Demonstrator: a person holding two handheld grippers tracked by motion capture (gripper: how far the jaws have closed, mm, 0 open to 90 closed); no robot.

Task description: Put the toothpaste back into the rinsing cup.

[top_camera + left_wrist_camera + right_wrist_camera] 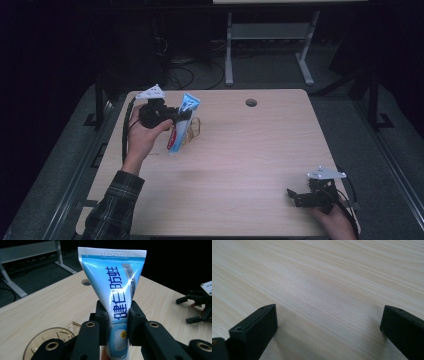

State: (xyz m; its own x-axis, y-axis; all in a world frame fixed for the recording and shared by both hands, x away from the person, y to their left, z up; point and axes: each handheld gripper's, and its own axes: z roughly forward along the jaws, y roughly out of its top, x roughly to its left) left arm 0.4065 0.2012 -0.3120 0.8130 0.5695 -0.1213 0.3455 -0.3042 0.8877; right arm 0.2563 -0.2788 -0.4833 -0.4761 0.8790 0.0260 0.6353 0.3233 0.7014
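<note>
Left of centre in the high view: left gripper (176, 119) clamped on the toothpaste tube (183, 122), held upright off the table (250, 160), crimp uppermost. Likely light, soft, slick; best pinched mid-body. Just beside it, amber glass cup (192, 129), contents impossible to tell. Lower right: right gripper (295, 196), jaws wide apart, holding nothing.
</note>
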